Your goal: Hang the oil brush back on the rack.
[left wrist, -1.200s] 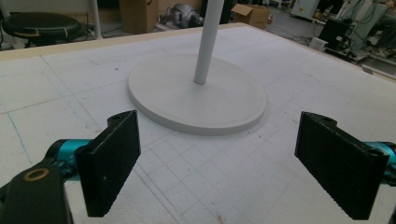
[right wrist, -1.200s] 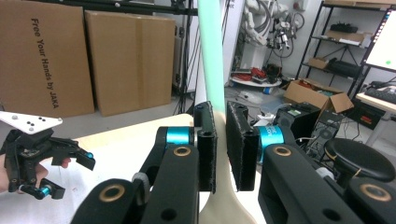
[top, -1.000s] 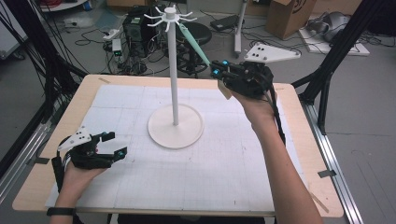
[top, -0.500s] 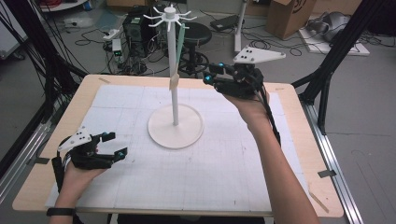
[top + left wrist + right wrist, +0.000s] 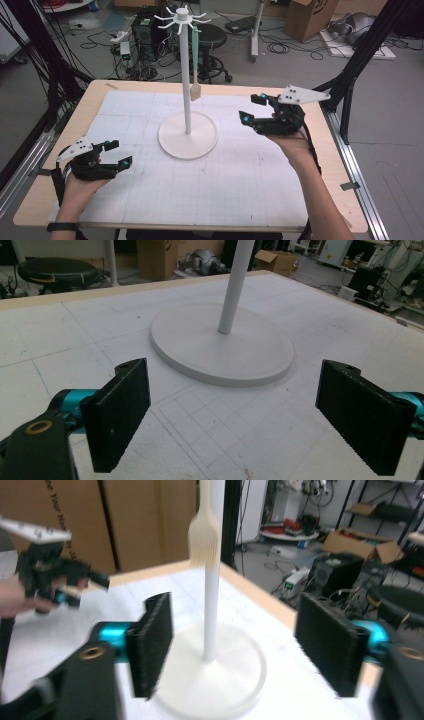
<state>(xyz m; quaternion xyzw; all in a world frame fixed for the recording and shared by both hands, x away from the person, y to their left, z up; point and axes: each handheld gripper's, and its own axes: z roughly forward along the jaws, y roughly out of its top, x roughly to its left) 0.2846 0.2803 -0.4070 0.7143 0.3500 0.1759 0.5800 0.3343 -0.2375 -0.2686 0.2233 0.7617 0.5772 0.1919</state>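
Cluttered lab floor beyond the table [image 5: 330,165]: cables, a black stool [image 5: 212,35], cardboard boxes, dark frame struts at both sides. Tabletop is pale wood under a white gridded sheet [image 5: 240,185], faintly pencilled.

White stand [image 5: 188,132] sits mid-sheet, round base flat, thin pole upright, hooked arms at the top. A spatula [image 5: 195,65] with a green handle hangs from one arm, pale blade down, just beside the pole, well clear of the base.

Your left gripper [image 5: 112,156] rests low at the near left of the sheet, jaws spread wide, nothing between them; in the left gripper view they frame the base and lower pole, whose top is cut off.

Your right gripper [image 5: 252,110] hovers right of the stand, apart from it, jaws wide and empty. The right gripper view is motion-blurred: pole and pale blade are soft, your left gripper a smear at far left. Whether the blade touches the pole, you cannot tell.
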